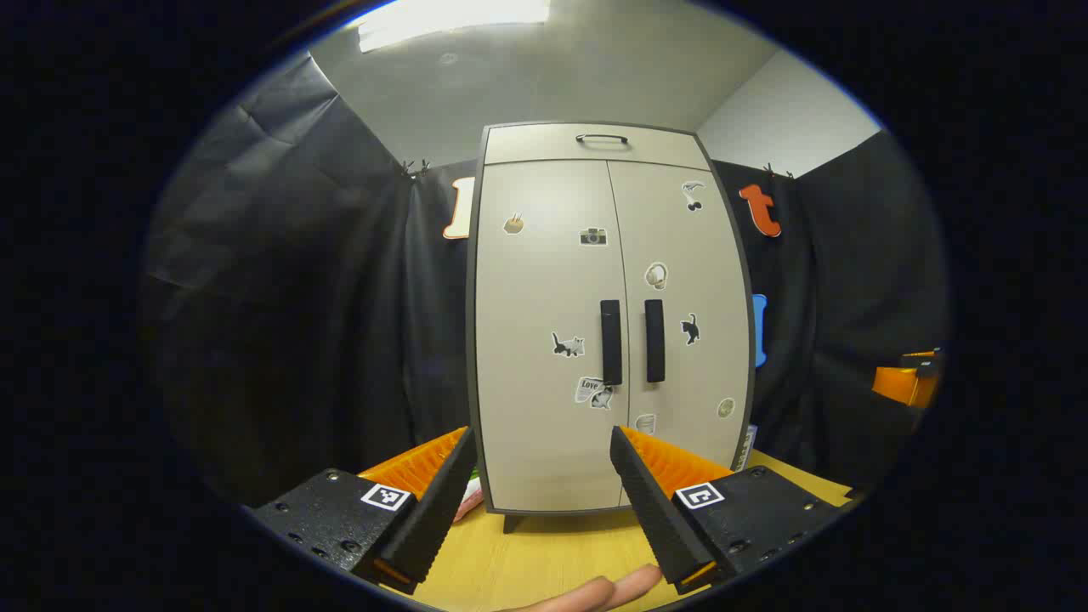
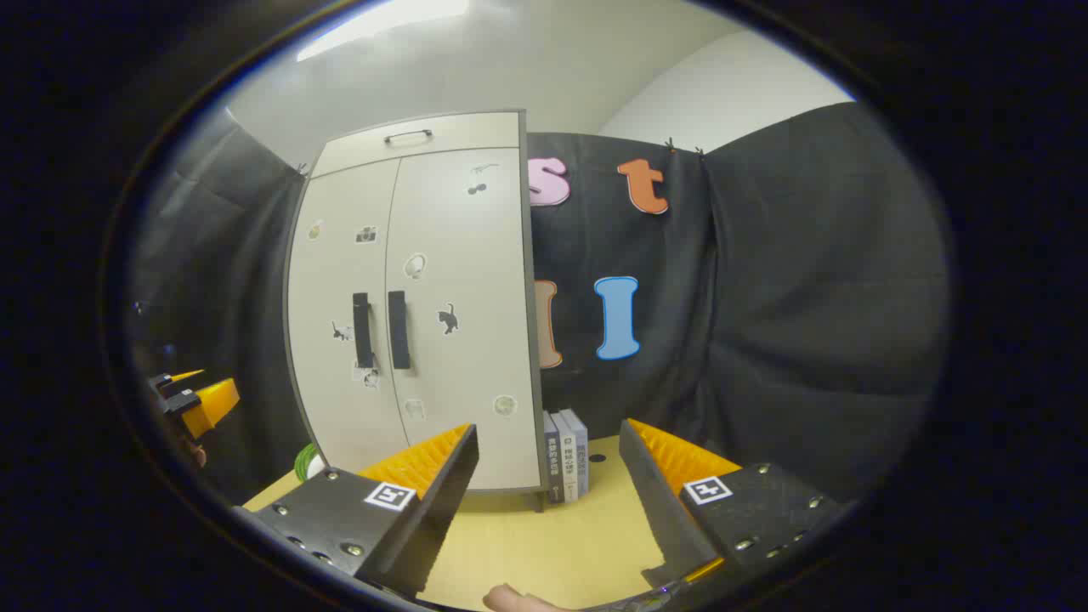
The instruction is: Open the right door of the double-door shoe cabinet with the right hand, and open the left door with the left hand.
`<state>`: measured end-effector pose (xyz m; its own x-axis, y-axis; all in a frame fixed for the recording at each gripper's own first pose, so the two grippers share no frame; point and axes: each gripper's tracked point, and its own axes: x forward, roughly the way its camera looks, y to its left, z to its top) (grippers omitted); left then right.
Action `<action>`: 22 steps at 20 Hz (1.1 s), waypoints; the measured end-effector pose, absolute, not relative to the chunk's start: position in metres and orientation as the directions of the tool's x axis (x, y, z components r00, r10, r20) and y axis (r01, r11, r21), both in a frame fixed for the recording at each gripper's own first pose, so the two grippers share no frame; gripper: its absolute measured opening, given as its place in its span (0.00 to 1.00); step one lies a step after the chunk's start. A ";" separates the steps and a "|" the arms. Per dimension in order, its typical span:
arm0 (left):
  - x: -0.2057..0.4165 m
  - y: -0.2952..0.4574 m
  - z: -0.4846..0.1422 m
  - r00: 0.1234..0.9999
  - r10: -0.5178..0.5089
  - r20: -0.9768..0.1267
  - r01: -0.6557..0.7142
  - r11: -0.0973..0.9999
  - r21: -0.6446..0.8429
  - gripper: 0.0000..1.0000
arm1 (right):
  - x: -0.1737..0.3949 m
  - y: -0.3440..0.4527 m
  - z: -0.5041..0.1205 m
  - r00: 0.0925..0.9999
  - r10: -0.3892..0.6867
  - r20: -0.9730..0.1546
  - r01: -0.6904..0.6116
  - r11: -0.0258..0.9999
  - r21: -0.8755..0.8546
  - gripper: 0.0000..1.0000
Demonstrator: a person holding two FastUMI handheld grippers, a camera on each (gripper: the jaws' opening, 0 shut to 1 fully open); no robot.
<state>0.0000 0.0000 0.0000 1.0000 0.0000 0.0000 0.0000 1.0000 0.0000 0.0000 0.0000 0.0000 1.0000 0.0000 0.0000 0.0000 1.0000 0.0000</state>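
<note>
The shoe cabinet (image 1: pixel 608 323) stands on the wooden table (image 1: pixel 544 561) against the booth wall, both doors shut, its two dark handles (image 1: pixel 611 342) side by side at the centre seam. Books (image 2: pixel 565 455), I think, lean just right of it. The left gripper (image 1: pixel 541 501) and right gripper (image 2: pixel 548 501) hover in front, fingers spread, holding nothing.

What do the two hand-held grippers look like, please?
Each gripper, left and right, has two wedge-shaped fingers with ribbed inner faces, on black blocks with screws. Each block bears a small square black-and-white marker.
</note>
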 end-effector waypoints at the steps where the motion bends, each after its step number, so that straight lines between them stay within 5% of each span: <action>1: 0.001 0.000 0.002 1.000 -0.003 0.005 0.003 1.000 -0.011 0.98 | -0.001 0.001 0.001 1.000 0.004 0.003 -0.004 1.000 0.000 0.99; 15: 0.004 0.003 -0.001 0.999 -0.027 0.019 0.028 0.999 -0.046 0.99 | 0.002 0.024 0.000 0.998 0.050 0.027 -0.049 0.998 -0.037 0.99; 22: 0.014 0.009 -0.022 0.999 -0.049 0.002 0.049 0.997 -0.061 0.99 | 0.048 0.065 -0.004 0.994 0.109 0.012 -0.108 0.994 -0.033 0.99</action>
